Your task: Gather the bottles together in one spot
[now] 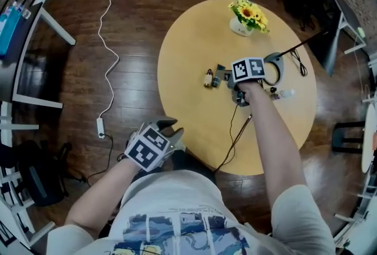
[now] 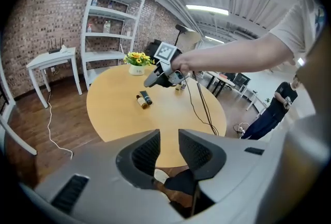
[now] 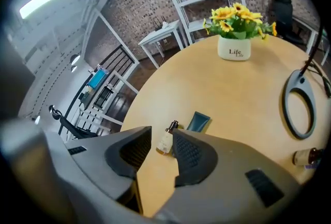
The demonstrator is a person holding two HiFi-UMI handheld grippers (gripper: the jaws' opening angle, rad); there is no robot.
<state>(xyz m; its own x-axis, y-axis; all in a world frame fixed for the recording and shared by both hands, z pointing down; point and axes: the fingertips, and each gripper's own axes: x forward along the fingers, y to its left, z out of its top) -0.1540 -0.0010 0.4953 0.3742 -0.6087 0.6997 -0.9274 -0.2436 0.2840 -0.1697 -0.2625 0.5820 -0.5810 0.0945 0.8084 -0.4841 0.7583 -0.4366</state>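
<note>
Right gripper (image 3: 161, 141): jaws apart, empty, small bottle (image 3: 166, 137) at twelve o'clock.
Left gripper (image 2: 168, 143): jaws parted, empty, short of counter (image 2: 119, 109).

On the table (image 1: 188, 124), small bottle (image 1: 208, 78) just left of tube (image 1: 219, 76), flower pot (image 1: 240, 26) behind, second bottle (image 1: 285, 93) before the ring (image 1: 278, 67).

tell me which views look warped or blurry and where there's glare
Head view: wide-angle curve toward the edges, dim corners, the table evenly lit and crisp. Left gripper view: strong fisheye with black corners, the shelf bows, the ceiling light blows out white. Right gripper view: tilted and warped, upper left smeared and hazy, while the flower pot is sharp.
</note>
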